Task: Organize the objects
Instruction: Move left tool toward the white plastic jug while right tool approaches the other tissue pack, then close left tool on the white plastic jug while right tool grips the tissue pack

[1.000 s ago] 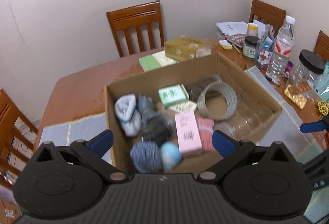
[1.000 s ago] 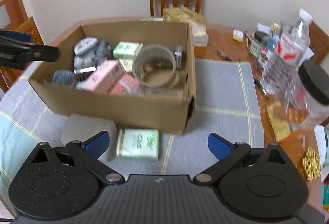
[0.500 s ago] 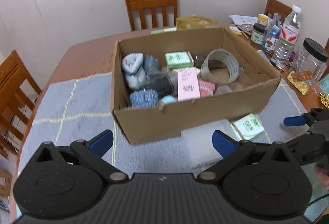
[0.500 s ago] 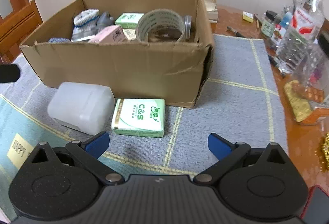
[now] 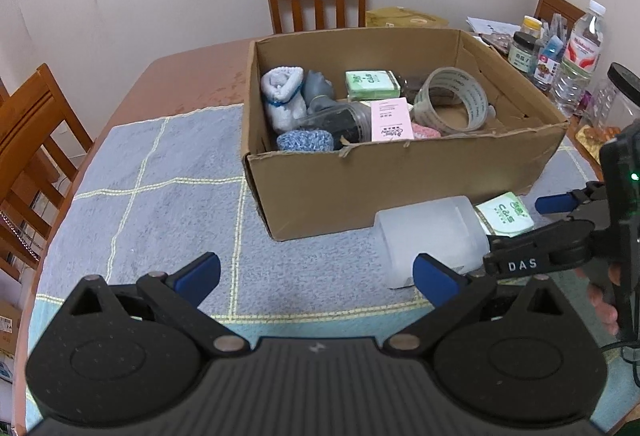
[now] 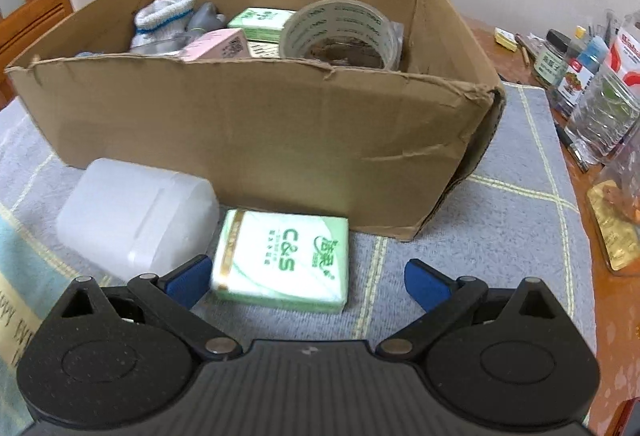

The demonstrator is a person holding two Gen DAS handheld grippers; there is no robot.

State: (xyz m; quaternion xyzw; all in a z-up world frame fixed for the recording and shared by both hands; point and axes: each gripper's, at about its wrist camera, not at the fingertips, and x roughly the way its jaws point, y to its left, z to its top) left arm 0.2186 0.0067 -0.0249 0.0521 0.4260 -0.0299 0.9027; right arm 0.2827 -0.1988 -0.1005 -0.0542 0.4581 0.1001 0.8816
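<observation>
The soft, light tissue pack [image 6: 282, 258], just before the cardboard box [image 6: 256, 140], is best pinched across its sides by the right gripper [image 6: 307, 282], whose jaws are spread apart; the left gripper [image 5: 316, 278] is likewise held apart

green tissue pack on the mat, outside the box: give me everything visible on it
The green tissue pack is a flat, soft-looking rectangular packet in pale green wrap with white areas, a gold-brown strip along one end and green "C&S" print on top. It lies flat, face up, on the grey mat right in front of the cardboard box, beside the translucent white plastic container; whether they touch is unclear. The open right gripper is low over its near edge, not gripping it.
</observation>
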